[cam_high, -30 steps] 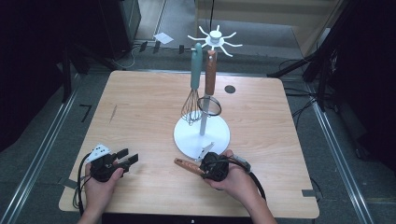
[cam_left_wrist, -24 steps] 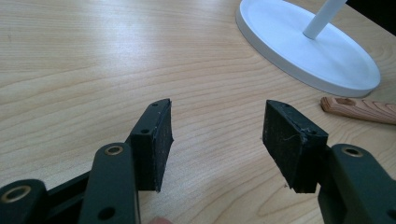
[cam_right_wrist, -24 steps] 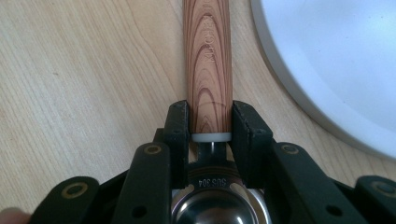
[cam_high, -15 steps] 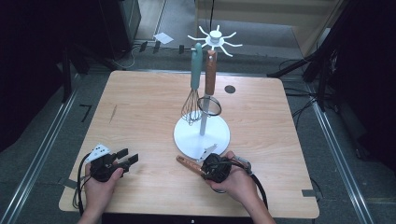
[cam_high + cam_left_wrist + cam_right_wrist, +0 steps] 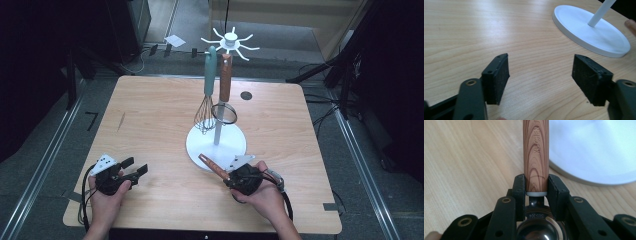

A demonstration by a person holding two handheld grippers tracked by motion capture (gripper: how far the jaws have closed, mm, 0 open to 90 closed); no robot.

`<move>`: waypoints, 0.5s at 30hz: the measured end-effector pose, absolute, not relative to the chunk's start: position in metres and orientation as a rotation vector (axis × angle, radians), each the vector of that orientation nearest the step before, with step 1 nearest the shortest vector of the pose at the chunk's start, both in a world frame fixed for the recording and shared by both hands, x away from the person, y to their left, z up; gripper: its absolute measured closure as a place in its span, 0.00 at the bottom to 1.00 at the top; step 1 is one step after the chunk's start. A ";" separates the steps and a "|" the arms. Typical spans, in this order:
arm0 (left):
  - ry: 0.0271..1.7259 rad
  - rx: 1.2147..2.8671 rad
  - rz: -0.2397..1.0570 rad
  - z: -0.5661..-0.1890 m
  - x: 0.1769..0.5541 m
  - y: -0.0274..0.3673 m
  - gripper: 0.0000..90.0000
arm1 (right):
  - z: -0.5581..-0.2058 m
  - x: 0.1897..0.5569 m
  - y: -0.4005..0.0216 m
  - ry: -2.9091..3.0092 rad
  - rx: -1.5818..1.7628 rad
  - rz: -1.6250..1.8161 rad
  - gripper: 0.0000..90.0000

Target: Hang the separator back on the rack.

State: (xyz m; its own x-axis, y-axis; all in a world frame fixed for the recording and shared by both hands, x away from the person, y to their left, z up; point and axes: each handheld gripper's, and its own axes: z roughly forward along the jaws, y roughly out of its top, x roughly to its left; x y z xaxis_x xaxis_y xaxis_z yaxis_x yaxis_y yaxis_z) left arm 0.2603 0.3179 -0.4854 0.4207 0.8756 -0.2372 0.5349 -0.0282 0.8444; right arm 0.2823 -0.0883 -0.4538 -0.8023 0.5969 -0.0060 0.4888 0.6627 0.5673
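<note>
- The counter [image 5: 150, 115] is a pale wood top; a white utensil stand [image 5: 216, 142] sits a little toward five o'clock of its centre, with a round base, a thin pole and a ring of hooks up top.
- I'd judge the job is hanging utensils on that stand, and it looks well along: a teal-handled whisk [image 5: 207, 95] and a wooden-handled strainer [image 5: 225, 95] already hang side by side from the hooks.
- One piece is left, by my reading: a wooden-handled ladle [image 5: 535, 155] that is off the stand. It lies low over the counter at the stand base's six o'clock edge, its handle pointing toward ten o'clock in the high view.
- The right gripper [image 5: 536, 185] has its jaws pinching that handle at the end next to the metal neck; the shiny bowl sits back against the gripper body.
- What remains is to raise it and catch it on a free hook.
- The left gripper [image 5: 540, 75], at the counter's seven o'clock, has jaws spread; they have just been opening, with nothing between them.
- No container holds anything here.
</note>
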 end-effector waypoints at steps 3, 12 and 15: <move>1.246 1.688 0.447 -0.484 0.259 0.319 0.27 | -0.452 0.284 -0.096 2.644 0.932 0.887 0.79; 1.265 1.636 0.467 -0.474 0.257 0.332 0.04 | -0.448 0.287 -0.114 2.548 1.002 0.968 0.79; 1.245 1.608 0.448 -0.472 0.256 0.339 0.00 | -0.447 0.288 -0.120 2.522 1.020 0.995 0.79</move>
